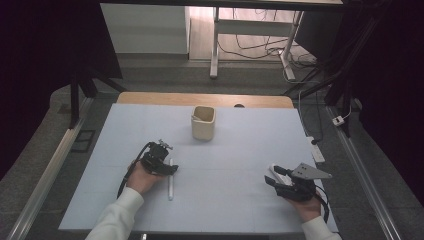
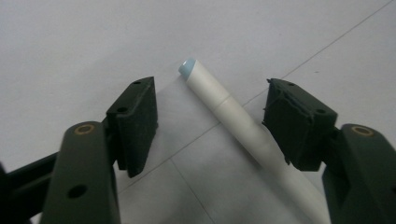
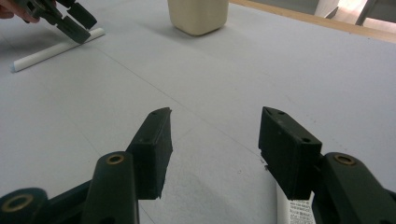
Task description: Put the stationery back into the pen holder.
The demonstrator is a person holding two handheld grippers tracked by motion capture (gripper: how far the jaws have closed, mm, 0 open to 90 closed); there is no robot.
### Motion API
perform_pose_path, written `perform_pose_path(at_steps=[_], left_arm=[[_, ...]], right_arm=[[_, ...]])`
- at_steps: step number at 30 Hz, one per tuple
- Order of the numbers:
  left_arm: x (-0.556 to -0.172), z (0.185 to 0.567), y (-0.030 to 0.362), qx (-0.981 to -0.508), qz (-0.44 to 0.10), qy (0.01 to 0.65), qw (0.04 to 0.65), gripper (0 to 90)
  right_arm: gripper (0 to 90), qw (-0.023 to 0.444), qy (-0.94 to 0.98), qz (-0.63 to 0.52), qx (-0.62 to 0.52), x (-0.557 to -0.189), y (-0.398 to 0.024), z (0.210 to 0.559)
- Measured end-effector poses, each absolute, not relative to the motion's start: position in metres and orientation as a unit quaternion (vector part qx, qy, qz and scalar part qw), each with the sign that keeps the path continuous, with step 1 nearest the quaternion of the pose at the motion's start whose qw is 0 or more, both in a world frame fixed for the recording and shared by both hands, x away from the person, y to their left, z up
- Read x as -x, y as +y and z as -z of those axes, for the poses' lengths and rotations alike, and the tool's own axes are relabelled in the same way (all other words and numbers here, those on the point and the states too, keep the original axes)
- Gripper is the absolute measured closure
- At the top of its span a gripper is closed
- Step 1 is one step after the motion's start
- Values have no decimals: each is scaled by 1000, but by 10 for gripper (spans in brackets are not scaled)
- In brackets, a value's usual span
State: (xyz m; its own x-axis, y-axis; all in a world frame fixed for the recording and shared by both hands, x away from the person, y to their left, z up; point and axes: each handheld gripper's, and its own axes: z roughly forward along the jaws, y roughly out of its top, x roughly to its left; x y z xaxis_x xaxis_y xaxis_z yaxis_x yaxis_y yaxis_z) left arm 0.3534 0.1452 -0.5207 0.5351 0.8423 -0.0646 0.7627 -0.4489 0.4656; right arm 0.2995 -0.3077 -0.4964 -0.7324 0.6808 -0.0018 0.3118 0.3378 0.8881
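**Both grippers open, pen on table**

L gripper [image 2: 210,126]: jaws spread either side of white pen [image 2: 238,126], one pad just beside barrel. R gripper [image 3: 215,149]: jaws apart, nothing between, white object [image 3: 292,210] under one jaw. Cream cup [image 1: 203,123] farther back on pale mat [image 1: 240,200].

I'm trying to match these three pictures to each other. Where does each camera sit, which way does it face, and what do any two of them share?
High view: above the person's side, looking forward and down on the pale blue table mat; both forearms and hands enter from below.
Left gripper view: rides the left gripper, looking down between its open jaws at the white cylindrical marker.
Right gripper view: rides the right gripper, looking low across the mat toward the cream square cup.
Shared: marker, cup and left gripper appear in the high and right gripper views.
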Motion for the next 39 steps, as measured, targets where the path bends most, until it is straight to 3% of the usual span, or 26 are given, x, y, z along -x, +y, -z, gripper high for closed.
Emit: perform_pose_path(at_steps=[3, 16, 26, 39], left_arm=[[-355, 522, 145, -846, -88, 475, 224, 377], [-353, 519, 146, -846, -86, 479, 219, 773], [-352, 519, 149, -851, -88, 464, 231, 780], [-338, 496, 164, -834, -98, 436, 325, 781]], right_arm=[[441, 193, 795, -484, -313, -299, -308, 496], [442, 209, 794, -480, -310, -298, -308, 497], [442, 212, 793, -480, -311, -298, -308, 497], [431, 213, 789, -481, -319, -299, -312, 496]])
